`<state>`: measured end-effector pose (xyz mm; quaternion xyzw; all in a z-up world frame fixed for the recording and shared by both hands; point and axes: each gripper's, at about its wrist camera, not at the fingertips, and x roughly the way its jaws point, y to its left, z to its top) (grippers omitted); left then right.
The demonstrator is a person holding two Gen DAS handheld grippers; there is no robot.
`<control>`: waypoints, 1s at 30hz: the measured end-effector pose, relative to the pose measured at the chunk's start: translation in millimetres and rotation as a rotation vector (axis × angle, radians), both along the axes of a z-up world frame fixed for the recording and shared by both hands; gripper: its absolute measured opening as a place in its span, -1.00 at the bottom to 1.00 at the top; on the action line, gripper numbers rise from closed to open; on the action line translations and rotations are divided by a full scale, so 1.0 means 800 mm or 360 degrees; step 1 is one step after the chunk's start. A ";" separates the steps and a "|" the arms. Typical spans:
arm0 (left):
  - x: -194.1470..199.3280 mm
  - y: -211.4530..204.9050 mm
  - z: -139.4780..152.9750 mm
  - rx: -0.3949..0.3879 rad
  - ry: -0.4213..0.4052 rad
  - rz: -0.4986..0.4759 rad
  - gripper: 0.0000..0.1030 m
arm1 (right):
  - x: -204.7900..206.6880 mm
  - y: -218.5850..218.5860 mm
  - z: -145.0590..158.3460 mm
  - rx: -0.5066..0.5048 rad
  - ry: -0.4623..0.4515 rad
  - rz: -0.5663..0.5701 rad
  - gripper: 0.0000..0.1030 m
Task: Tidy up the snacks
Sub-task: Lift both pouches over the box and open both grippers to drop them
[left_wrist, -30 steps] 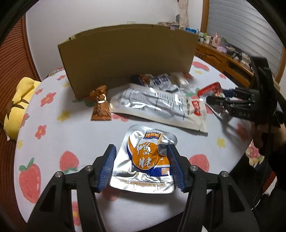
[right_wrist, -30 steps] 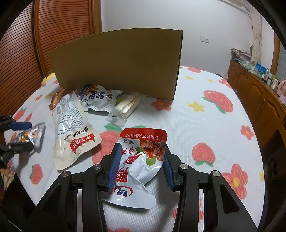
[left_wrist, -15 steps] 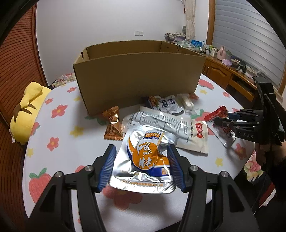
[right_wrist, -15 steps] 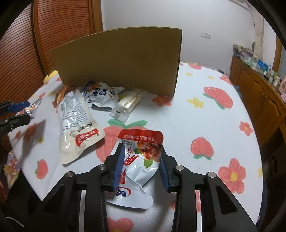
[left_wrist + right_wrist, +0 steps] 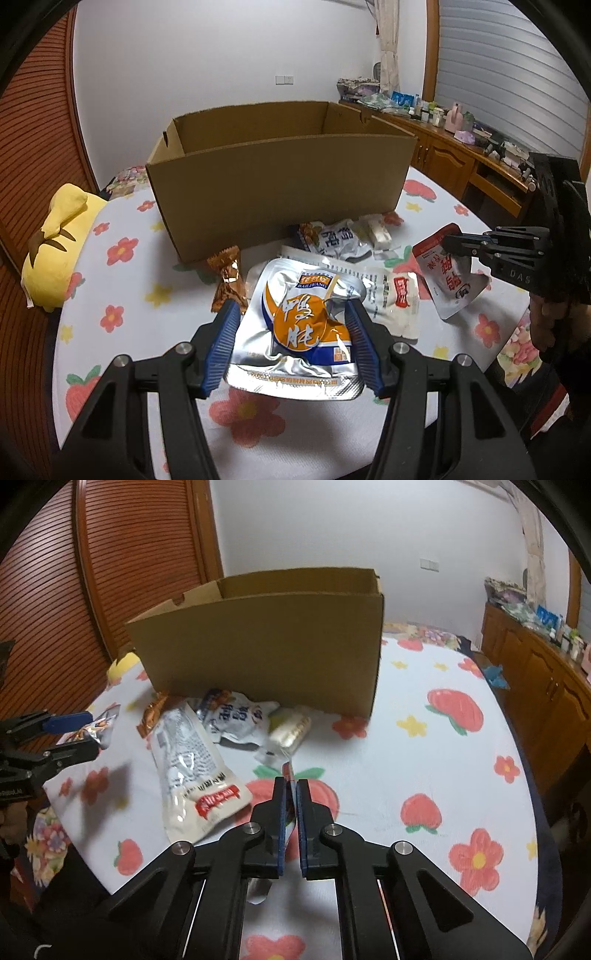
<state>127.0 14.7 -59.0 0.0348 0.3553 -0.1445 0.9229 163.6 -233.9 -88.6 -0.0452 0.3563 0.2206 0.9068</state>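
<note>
The left gripper (image 5: 291, 345) grasps a silver foil snack pouch (image 5: 295, 339) by its two side edges, jaws about half apart, blue pads pressed against the pack. The pouch carries an orange and blue panel with large white Chinese characters and a small label reading "BAILIWANG". It hangs lifted above the table (image 5: 122, 291).

The right gripper (image 5: 291, 801) is clenched tight on a red and white snack pouch (image 5: 448, 273), which is pinched flat between its jaws. Seen from the left wrist, that pouch has a red top band and red Chinese characters on white, and the gripper body shows the letters "DAS".

An open cardboard box (image 5: 280, 184) stands on the strawberry-and-flower tablecloth behind the pouches. Just before it lie a long white pouch with a red label (image 5: 195, 768), a crumpled white pouch with blue writing (image 5: 236, 720), a small pale wrapped snack (image 5: 290, 729) and a brown wrapped snack (image 5: 229, 280). A yellow plush toy (image 5: 59, 243) lies at the table's left edge.
</note>
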 end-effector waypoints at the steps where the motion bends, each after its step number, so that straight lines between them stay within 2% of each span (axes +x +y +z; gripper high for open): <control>1: 0.001 0.001 0.004 -0.0003 -0.0010 0.0003 0.14 | -0.001 0.001 0.004 -0.0002 -0.0016 -0.0003 -0.96; 10: 0.011 0.000 0.027 -0.0004 -0.0074 0.0009 0.14 | -0.002 0.009 0.029 -0.0058 -0.0094 0.0034 -0.97; 18: 0.021 -0.005 0.053 0.0000 -0.0138 -0.0009 0.14 | -0.005 0.008 0.078 -0.0060 -0.0216 0.0063 -0.97; 30: 0.077 -0.007 0.088 0.0023 -0.0231 -0.0017 0.14 | 0.019 0.025 0.138 -0.0062 -0.0391 0.0151 -0.97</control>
